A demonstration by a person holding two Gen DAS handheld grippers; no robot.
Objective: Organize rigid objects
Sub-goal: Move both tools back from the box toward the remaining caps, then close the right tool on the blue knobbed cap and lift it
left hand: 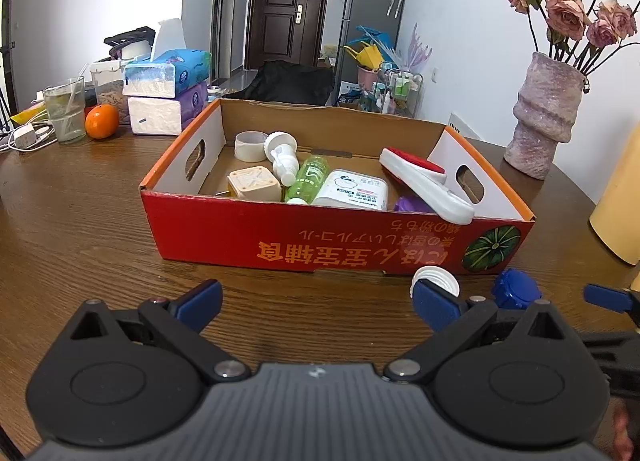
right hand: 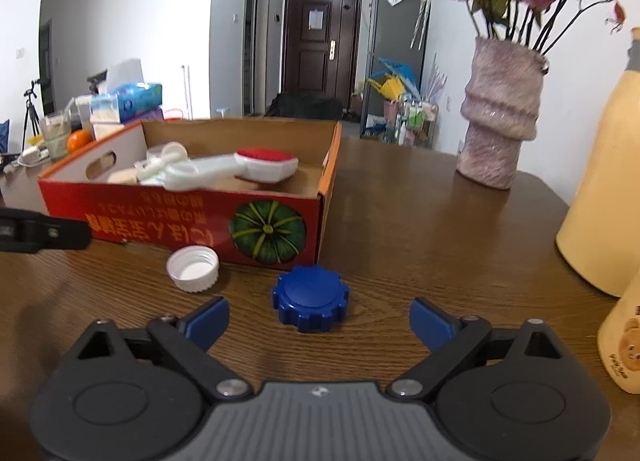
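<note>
A red cardboard box (left hand: 280, 237) (right hand: 160, 217) stands on the wooden table and holds a white brush with a red pad (left hand: 424, 181) (right hand: 256, 165), a green bottle (left hand: 308, 177), a white bottle (left hand: 352, 191), a tape roll (left hand: 250, 145) and other items. In front of the box lie a white ribbed cap (left hand: 438, 279) (right hand: 194, 267) and a blue ribbed cap (left hand: 516, 287) (right hand: 311, 299). My right gripper (right hand: 320, 321) is open, its pads apart on either side of the blue cap, just short of it. My left gripper (left hand: 318, 301) is open over bare table, its right pad by the white cap.
A pink vase of dried roses (left hand: 548, 109) (right hand: 500, 113) stands at the right. Cream bottles (right hand: 604, 181) stand by the right edge. Tissue packs (left hand: 168, 101), an orange (left hand: 102, 121) and a glass (left hand: 66, 109) sit at the back left.
</note>
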